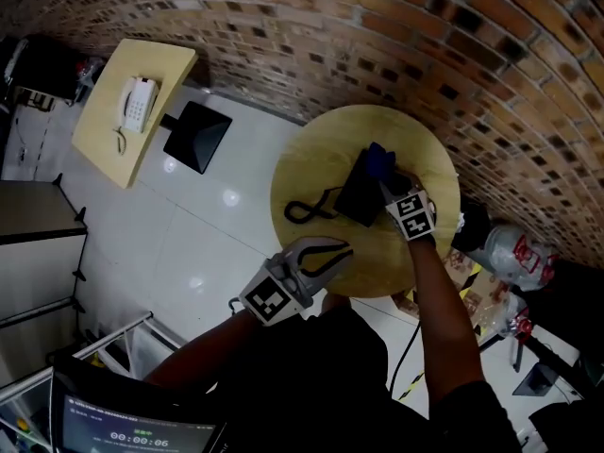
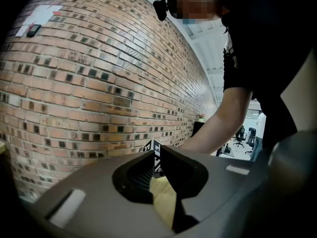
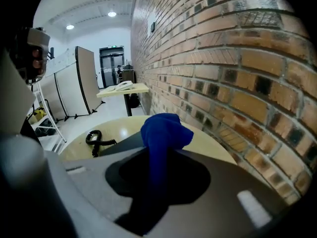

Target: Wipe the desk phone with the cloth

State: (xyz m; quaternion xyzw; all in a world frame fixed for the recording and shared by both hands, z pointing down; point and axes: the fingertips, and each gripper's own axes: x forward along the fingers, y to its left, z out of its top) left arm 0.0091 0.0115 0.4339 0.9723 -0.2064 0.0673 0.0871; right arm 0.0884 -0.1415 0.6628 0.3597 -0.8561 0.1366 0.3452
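Observation:
A black desk phone (image 1: 357, 194) lies on the round yellow table (image 1: 302, 173), with its coiled cord (image 1: 307, 210) trailing off to the left. My right gripper (image 1: 387, 179) is over the phone's right side, shut on a blue cloth (image 1: 379, 159). In the right gripper view the cloth (image 3: 163, 130) bunches up out of the right gripper (image 3: 158, 160), above the phone (image 3: 125, 142) and beside the cord (image 3: 96, 139). My left gripper (image 1: 345, 250) hangs at the table's front edge with its fingertips together and nothing in them; in its own view the left gripper (image 2: 154, 155) points at the brick wall.
A brick wall (image 1: 396, 55) runs close behind the table. Across the white floor stands a second table (image 1: 109, 135) carrying a white phone (image 1: 137, 102), with a black square stand (image 1: 196, 135) beside it. Plastic bags (image 1: 514, 248) lie at the right.

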